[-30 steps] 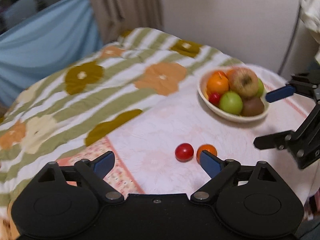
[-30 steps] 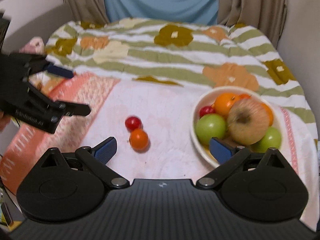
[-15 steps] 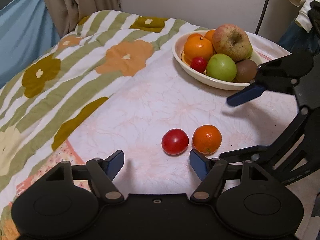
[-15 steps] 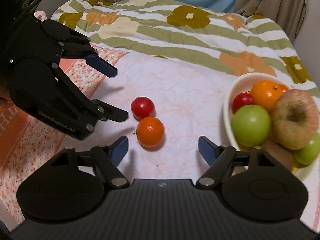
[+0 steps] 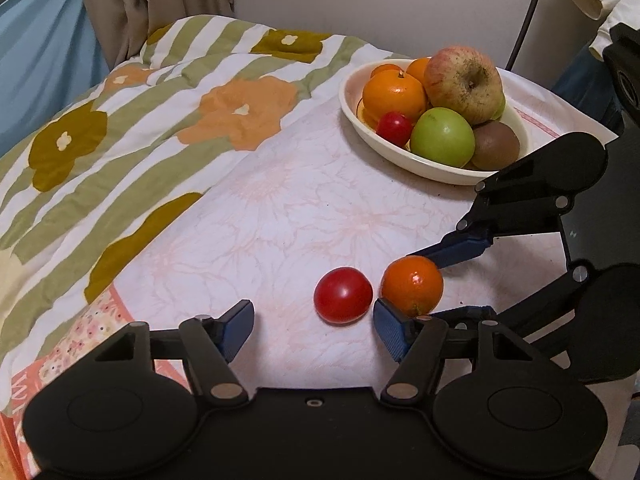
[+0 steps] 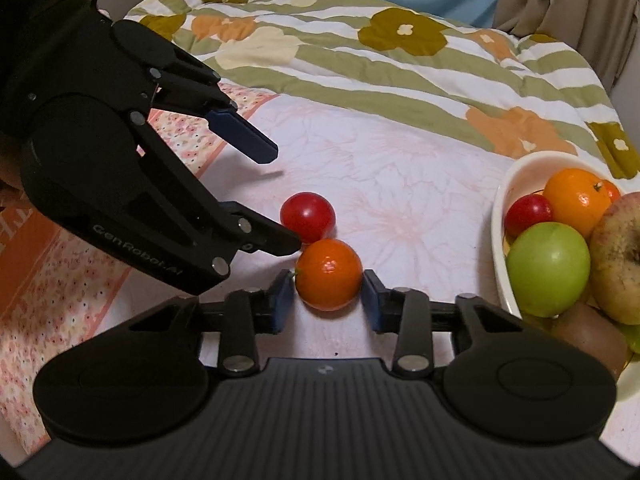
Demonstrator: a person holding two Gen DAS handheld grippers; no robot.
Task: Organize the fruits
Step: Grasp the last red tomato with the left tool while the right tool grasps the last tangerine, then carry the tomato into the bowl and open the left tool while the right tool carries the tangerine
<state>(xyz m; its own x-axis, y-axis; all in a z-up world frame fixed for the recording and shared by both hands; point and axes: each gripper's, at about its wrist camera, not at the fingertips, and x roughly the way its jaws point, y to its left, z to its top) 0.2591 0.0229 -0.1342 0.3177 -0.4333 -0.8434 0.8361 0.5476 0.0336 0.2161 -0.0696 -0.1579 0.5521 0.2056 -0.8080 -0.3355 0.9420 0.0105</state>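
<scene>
Now | right tongs (image 6: 328,300) pinching orange (image 6: 329,274) | left tongs (image 5: 313,330) apparently bracketing tomato (image 5: 343,294)

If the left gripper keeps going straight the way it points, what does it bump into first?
Probably the small round red tomato: it lies just ahead of the left gripper, between its open fingers, which have just been closing. Depth is hard to judge.

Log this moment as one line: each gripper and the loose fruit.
right gripper: shut on small orange mandarin | left gripper: open, closing, straddles small red tomato | white oval bowl: full
</scene>
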